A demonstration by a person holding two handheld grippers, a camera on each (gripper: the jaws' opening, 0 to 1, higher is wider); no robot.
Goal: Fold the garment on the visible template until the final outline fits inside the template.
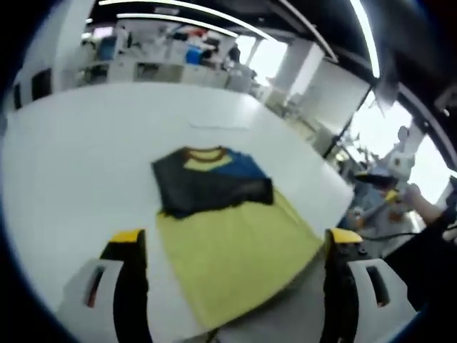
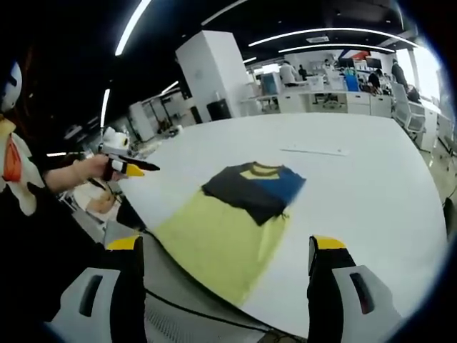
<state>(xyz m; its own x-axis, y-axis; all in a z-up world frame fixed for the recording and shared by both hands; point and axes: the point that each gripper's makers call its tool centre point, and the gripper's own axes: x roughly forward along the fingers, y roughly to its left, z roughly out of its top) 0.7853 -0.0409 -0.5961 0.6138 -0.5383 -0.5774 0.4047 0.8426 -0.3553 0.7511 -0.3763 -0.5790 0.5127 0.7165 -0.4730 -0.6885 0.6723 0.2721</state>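
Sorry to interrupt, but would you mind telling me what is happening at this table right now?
A person is holding a gripper in each hand above a white table, working on folding a shirt. The shirt, yellow with a dark and blue top, lies flat near the table's edge, its sleeves apparently folded in. The left gripper and right gripper are both open and hold nothing.

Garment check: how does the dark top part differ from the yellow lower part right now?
The dark top part is black and blue with a brown-edged yellow collar; the yellow lower part is one plain colour. The dark part covers less area than the yellow part. The dark part lies well onto the white table; the yellow part reaches the table's near edge. Both lie flat, untouched, with both grippers open and apart from them.
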